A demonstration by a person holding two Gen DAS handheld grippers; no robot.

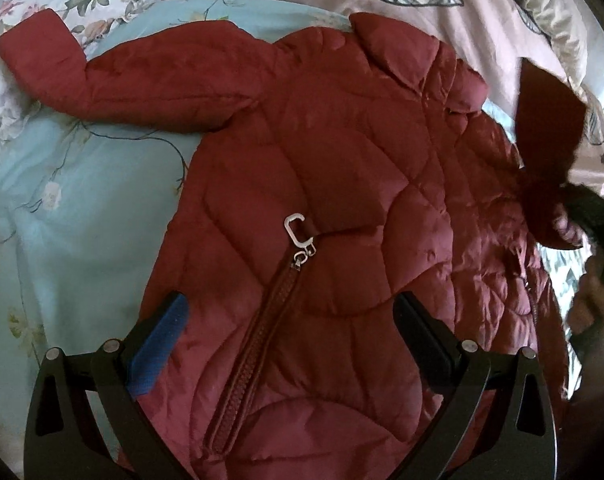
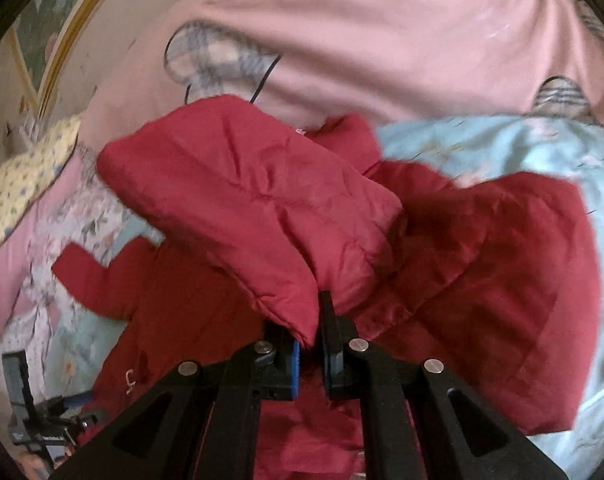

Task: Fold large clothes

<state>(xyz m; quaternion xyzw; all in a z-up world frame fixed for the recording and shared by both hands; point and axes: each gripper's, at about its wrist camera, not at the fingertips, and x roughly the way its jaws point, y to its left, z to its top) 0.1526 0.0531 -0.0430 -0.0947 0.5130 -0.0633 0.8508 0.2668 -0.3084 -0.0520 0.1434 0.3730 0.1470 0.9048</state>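
A dark red quilted puffer jacket (image 1: pixel 322 168) lies front up on a light blue floral bedspread (image 1: pixel 82 216). Its left sleeve (image 1: pixel 102 84) stretches out flat to the upper left. A zipper with a silver pull (image 1: pixel 298 236) runs down the front. My left gripper (image 1: pixel 290 320) is open over the jacket's lower front, one finger on each side of the zipper. My right gripper (image 2: pixel 312 336) is shut on the other sleeve (image 2: pixel 254 208) and holds it lifted above the jacket body (image 2: pixel 482 280). That raised sleeve also shows at the right of the left wrist view (image 1: pixel 546 128).
A pink quilt with plaid patches (image 2: pixel 382 48) lies at the head of the bed. A yellow dotted pillow (image 2: pixel 26 176) sits at the left. The left gripper's body (image 2: pixel 42 420) shows at the lower left of the right wrist view.
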